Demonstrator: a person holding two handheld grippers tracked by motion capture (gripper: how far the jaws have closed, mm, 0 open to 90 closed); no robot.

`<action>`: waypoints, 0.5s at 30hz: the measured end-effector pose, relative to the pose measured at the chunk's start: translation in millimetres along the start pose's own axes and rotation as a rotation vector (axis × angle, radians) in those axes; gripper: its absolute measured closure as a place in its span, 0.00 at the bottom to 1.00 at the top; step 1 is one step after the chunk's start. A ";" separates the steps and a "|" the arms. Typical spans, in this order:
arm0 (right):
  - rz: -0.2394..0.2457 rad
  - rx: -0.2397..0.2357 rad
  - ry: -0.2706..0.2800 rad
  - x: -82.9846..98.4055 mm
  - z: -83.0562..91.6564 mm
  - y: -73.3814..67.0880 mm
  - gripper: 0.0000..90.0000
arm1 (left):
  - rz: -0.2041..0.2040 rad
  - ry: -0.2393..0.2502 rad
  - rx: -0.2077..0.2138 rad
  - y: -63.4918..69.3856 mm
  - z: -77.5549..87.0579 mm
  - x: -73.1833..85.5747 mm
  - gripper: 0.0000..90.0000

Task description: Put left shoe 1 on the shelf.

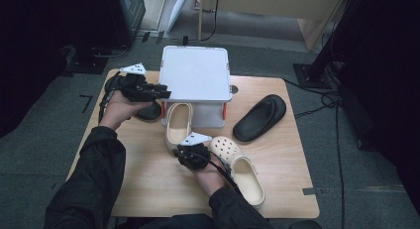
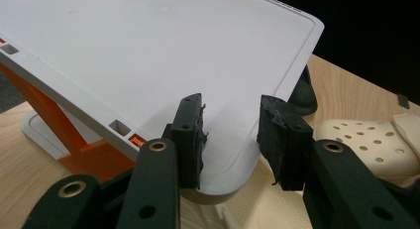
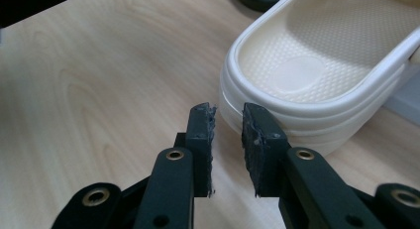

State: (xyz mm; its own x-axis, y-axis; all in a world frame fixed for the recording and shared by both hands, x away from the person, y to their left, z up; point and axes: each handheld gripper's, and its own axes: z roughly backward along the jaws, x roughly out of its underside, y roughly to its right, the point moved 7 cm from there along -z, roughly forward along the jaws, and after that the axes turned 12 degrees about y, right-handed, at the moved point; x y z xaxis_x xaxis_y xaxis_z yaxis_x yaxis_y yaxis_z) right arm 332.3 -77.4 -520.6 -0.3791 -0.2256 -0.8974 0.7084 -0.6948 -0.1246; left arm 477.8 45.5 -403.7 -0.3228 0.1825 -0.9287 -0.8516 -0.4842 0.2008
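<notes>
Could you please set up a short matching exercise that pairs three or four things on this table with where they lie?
Things:
1. black slipper
2. cream clog with holes
3. white stand
4. cream clog without holes

Places:
A. far middle of the table
B. heel end out from under the stand
C. right of the stand
D. beside the right gripper

Pairs: 1-C, 2-D, 3-A, 4-B

Cream clogs (image 1: 179,124) (image 1: 241,167), the nearer with round perforations in its toe; black slipper (image 1: 260,117); white shelf (image 1: 195,73) on orange supports (image 2: 74,135); light wood-grain table (image 1: 148,179); black grippers (image 1: 163,93) (image 1: 184,152).
</notes>
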 end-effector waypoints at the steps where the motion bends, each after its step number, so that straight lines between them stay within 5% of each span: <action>1: -0.005 0.005 0.001 -1.6 -1.6 1.9 0.82 | 0.001 -0.001 0.000 -0.1 0.1 0.0 0.69; 5: -0.033 0.004 0.008 -6.7 -8.2 7.0 0.83 | 0.001 -0.002 -0.002 0.1 0.1 -0.1 0.70; 15: -0.005 0.039 0.002 -14.5 -23.0 16.7 0.82 | 0.004 -0.006 0.007 0.8 0.2 0.2 0.71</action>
State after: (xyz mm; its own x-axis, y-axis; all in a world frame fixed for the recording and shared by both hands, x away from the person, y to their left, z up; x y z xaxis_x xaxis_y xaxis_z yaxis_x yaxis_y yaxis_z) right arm 363.3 -70.0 -519.4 -0.3816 -0.2206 -0.8976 0.6827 -0.7219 -0.1129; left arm 477.0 45.3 -403.6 -0.3290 0.1857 -0.9259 -0.8532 -0.4787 0.2072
